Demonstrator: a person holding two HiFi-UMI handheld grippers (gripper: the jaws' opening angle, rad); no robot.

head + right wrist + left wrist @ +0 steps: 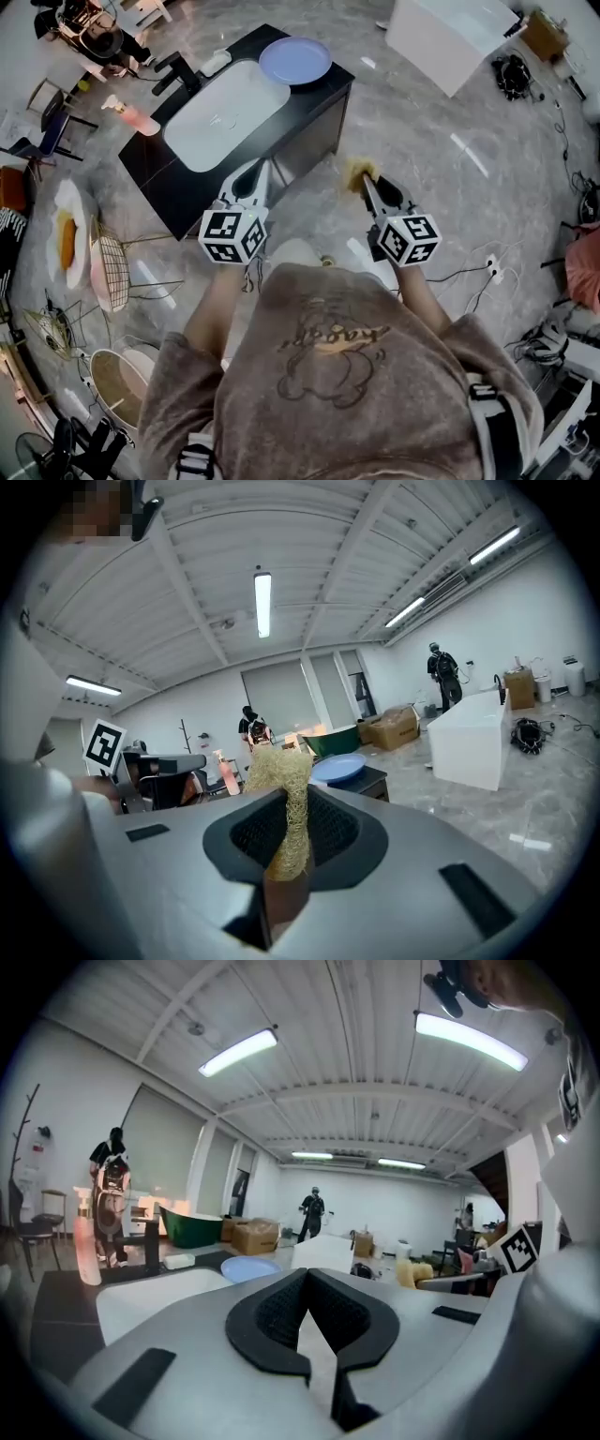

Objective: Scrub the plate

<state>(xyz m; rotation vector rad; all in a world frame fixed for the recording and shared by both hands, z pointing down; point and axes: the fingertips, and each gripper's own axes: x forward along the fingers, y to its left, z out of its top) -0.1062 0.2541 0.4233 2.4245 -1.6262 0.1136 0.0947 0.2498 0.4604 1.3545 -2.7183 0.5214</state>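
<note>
A light blue plate [294,60] lies on the black counter [319,98], just right of the white sink basin [225,114]; the same plate [246,1268] [339,768] shows in both gripper views. My left gripper [256,172] hovers in front of the counter by the basin's near end, jaws shut and empty. In the left gripper view the left gripper [306,1279] has its pads meeting at the tips. My right gripper [364,180] is shut on a yellow loofah scrubber [356,172], held off the counter's right corner. The scrubber [283,803] stands up between the right gripper's [285,799] pads.
A black faucet [175,71], a white soap bar [216,62] and a pink bottle [134,115] sit along the counter's far side. A white block [450,37] stands beyond on the marble floor. Chairs and round trays [70,234] crowd the left. Cables lie at right.
</note>
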